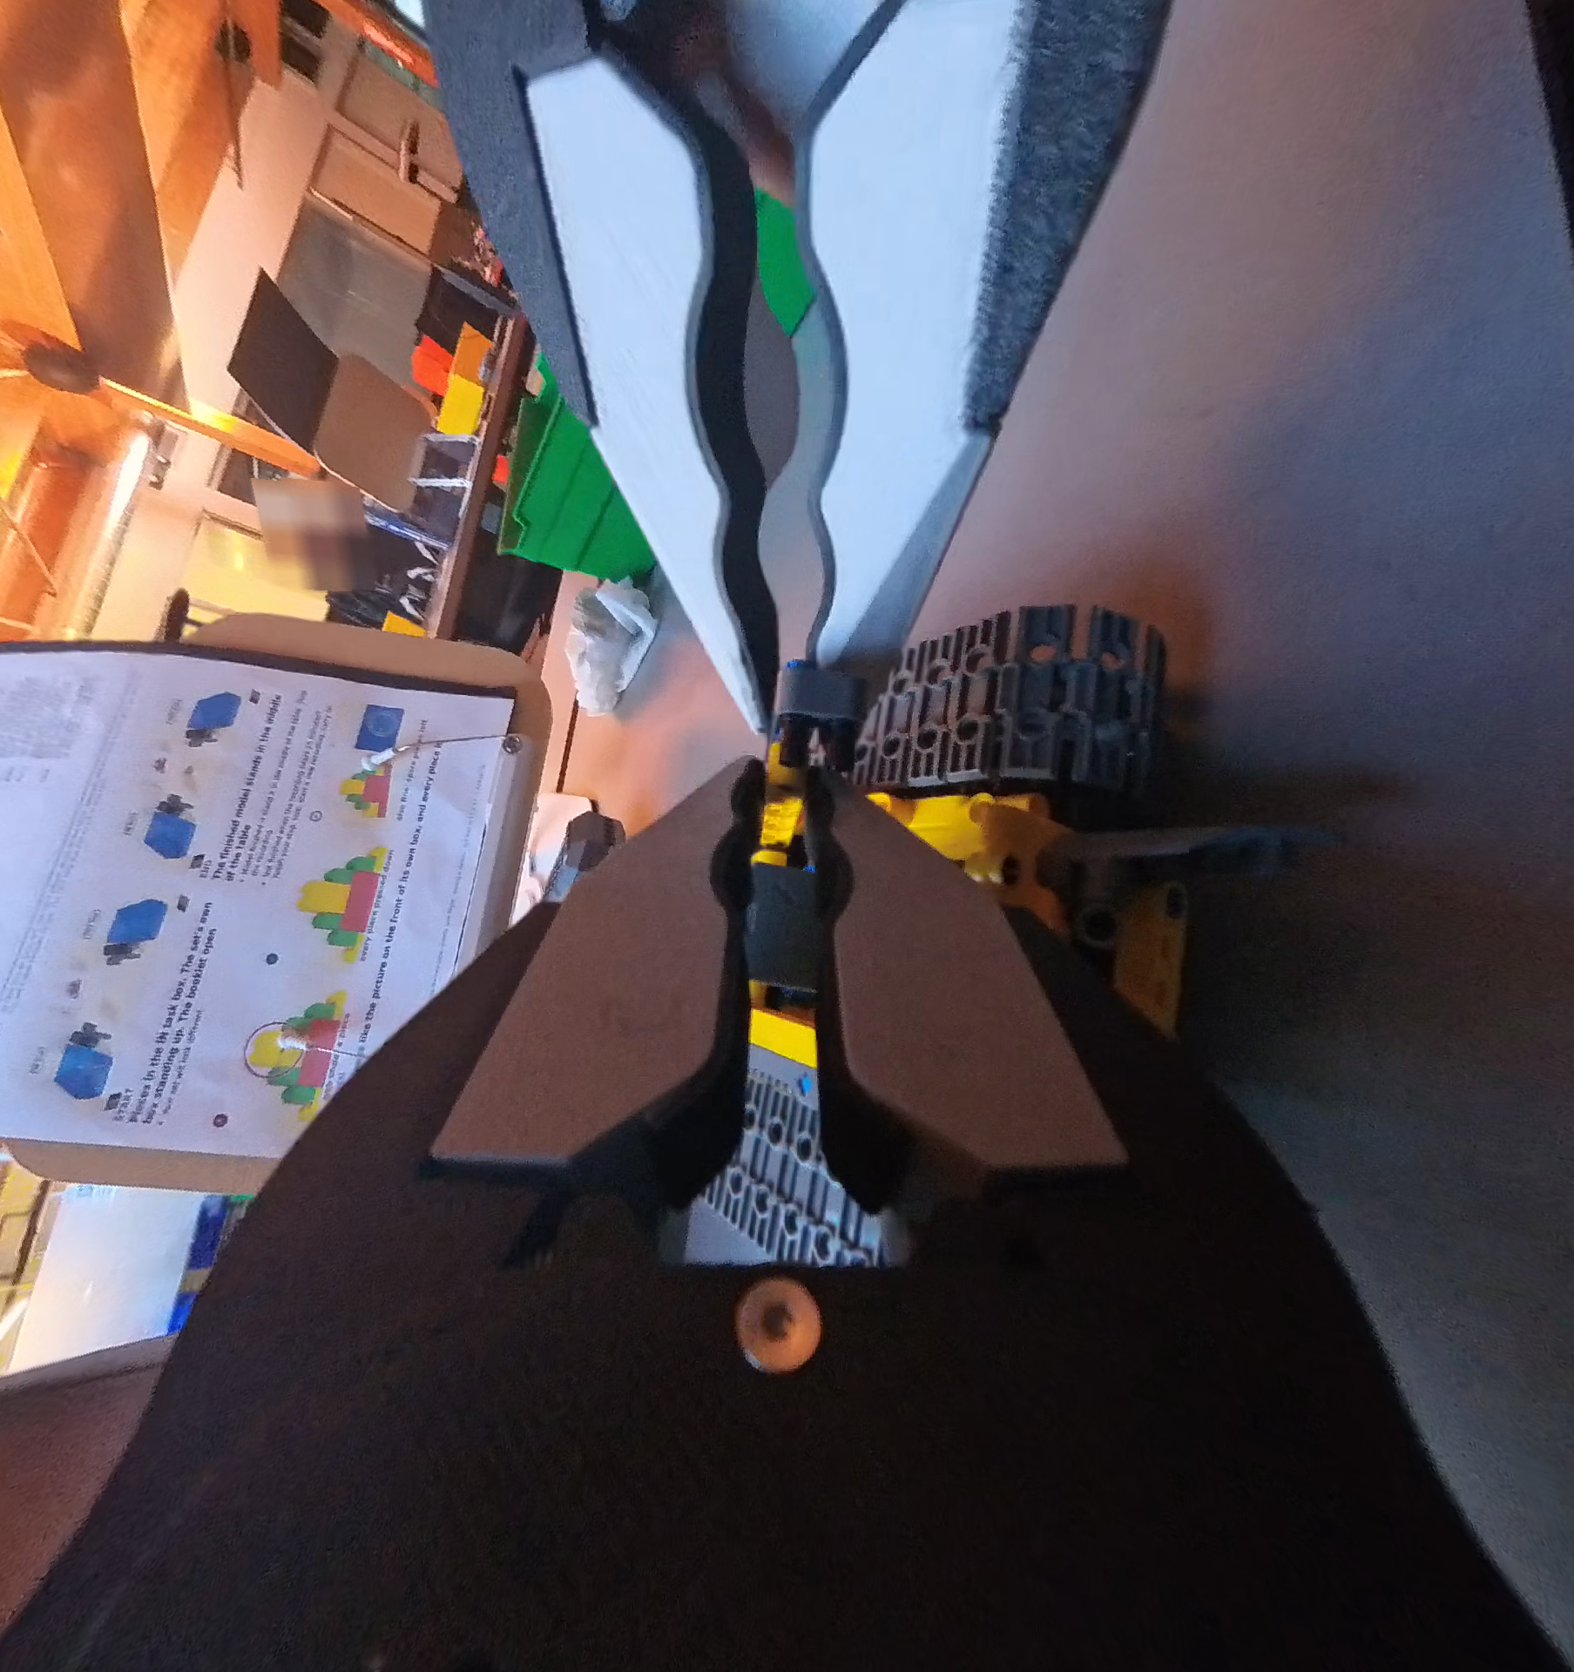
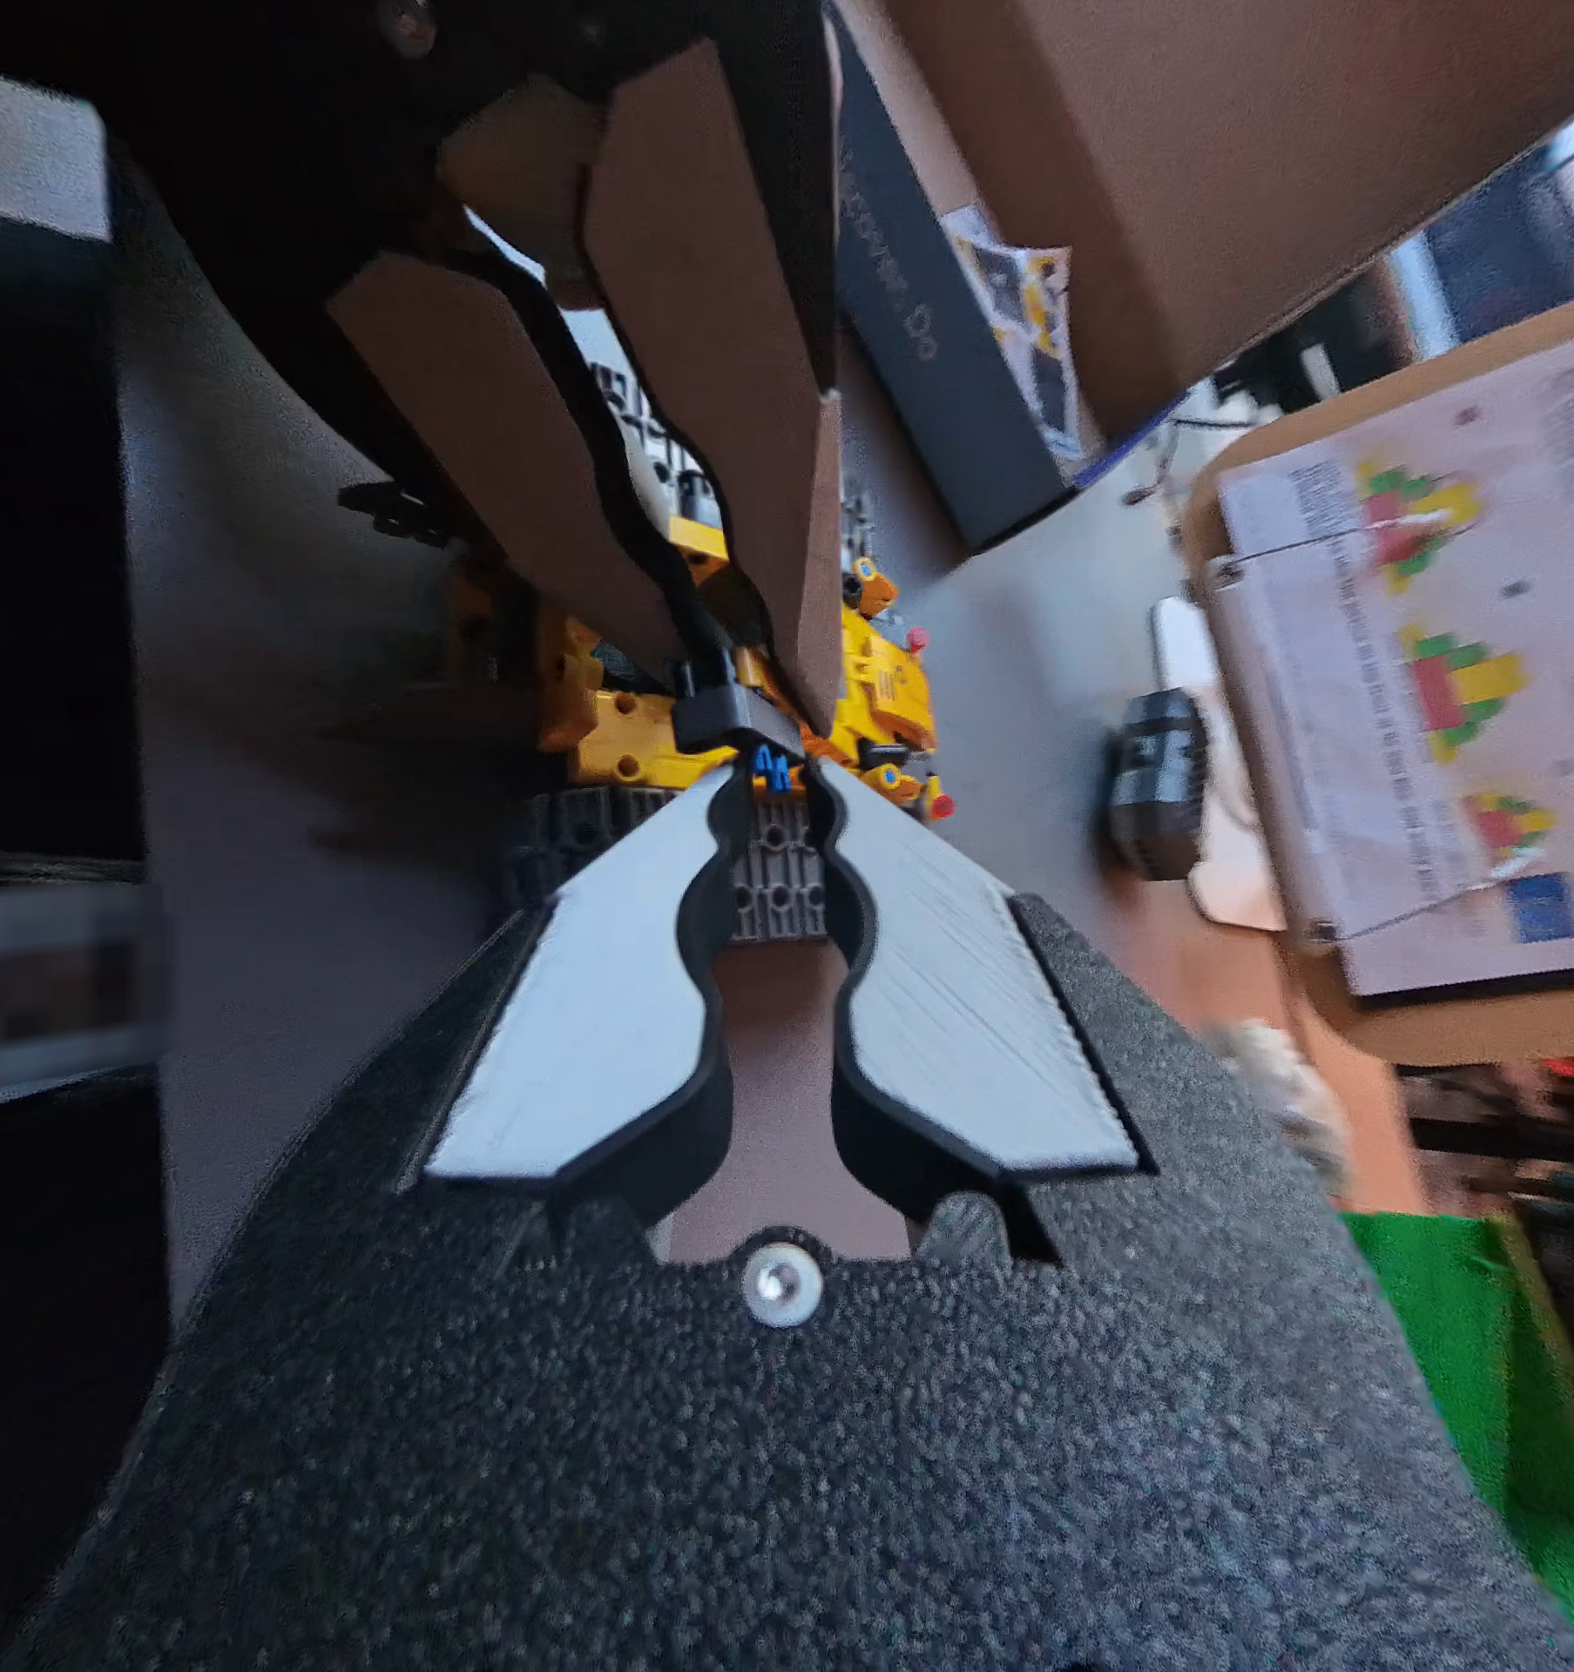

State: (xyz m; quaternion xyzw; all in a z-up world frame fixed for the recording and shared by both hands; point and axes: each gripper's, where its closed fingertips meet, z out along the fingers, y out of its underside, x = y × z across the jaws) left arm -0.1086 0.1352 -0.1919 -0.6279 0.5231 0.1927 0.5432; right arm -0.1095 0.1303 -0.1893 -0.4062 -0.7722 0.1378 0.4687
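Observation:
A yellow brick-built tracked vehicle (image 1: 991, 819) with grey tracks (image 1: 1018, 706) lies on the pale table (image 1: 1308, 452). My left gripper (image 1: 781, 780), with brown fingers, is shut on the model's yellow and dark grey body. My right gripper (image 2: 778, 780), with white fingers, comes in from the opposite side, tip to tip with the left. It is shut on a small dark grey piece with blue pins (image 2: 769, 767), held right against the model (image 2: 882, 697). That piece also shows in the left wrist view (image 1: 819, 697). The contact point is partly hidden by fingers.
A printed sheet with brick pictures lies on a cardboard box (image 1: 222, 905), also in the right wrist view (image 2: 1444, 679). A green bin (image 1: 575, 489), a crumpled plastic bag (image 1: 611, 642), a dark flat box (image 2: 937, 362) and a small dark grey part (image 2: 1154, 787) lie around. Left and right tips are no more than a few centimetres apart.

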